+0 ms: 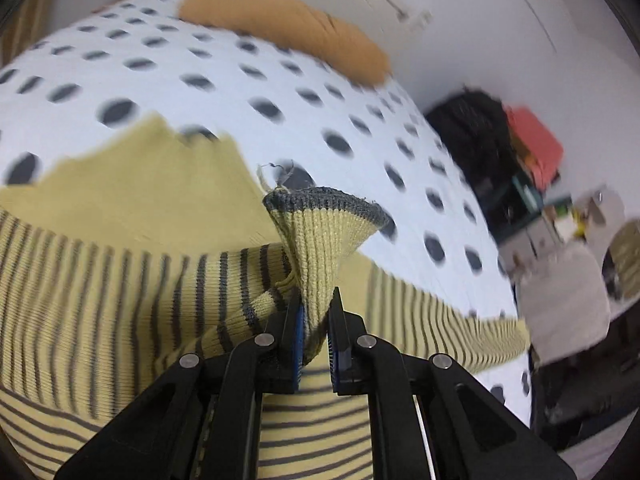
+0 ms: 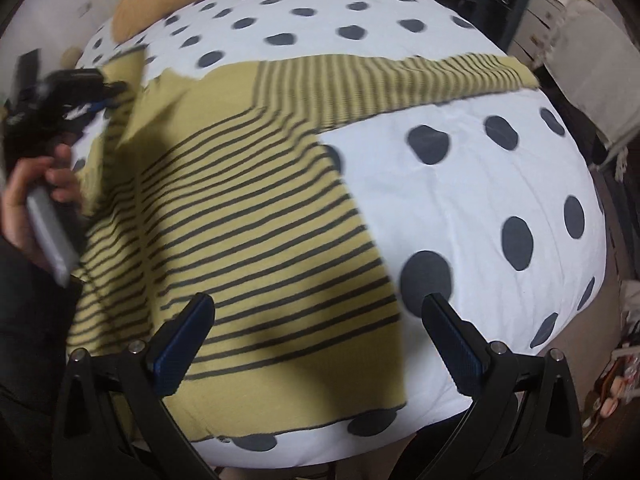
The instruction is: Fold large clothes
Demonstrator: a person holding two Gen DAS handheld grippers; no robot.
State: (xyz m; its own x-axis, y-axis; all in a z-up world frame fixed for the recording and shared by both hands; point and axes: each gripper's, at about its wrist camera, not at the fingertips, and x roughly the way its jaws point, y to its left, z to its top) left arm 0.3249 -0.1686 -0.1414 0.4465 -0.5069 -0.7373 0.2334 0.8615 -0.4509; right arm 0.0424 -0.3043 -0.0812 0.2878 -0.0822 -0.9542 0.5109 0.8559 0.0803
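Yellow striped sweater [image 2: 248,216] lies spread on the spotted bed [image 2: 480,184]; left tool [image 1: 316,316] pinches the sweater's cuff [image 1: 320,232], lifted clear of the cover; right tool [image 2: 316,320] stands wide with nothing between its fingers, over the sweater's hem; orange pillow [image 1: 280,20] at the bed's far end.

Motion blur smears the yellow knit sweater with dark grey stripes [image 1: 100,280] at nine o'clock in the left wrist view. The cluttered shelves [image 1: 540,200] at three o'clock are unreadable. In the right wrist view, the blurred left gripper [image 2: 108,94] sits at ten o'clock, its fingertips indistinct.
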